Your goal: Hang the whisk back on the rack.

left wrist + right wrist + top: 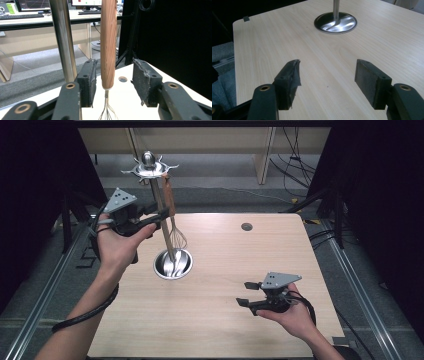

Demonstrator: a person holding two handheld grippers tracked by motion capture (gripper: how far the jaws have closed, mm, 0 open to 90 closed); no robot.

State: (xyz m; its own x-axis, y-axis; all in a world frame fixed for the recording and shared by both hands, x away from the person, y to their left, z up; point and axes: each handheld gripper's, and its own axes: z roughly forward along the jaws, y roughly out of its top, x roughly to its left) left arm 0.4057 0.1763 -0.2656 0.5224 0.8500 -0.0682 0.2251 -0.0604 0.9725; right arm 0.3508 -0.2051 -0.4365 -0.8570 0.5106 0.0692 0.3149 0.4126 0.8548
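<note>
So the whisk is hung by its wooden handle from the hook crown at the top of the utensil stand, far-left on the table, wires dangling just above the round steel base. The left gripper is spread around the handle with neither pad pressed on it, so nothing is gripped. The right gripper is parked gaping over bare wood near the right edge, nothing in it.

What could go wrong: if the handle gets clipped by a pad as the gripper is drawn away, the whisk could be set swinging or knocked off its hook. The steel pole sits just beside the left pad, so it could be bumped and the stand rocked.
</note>
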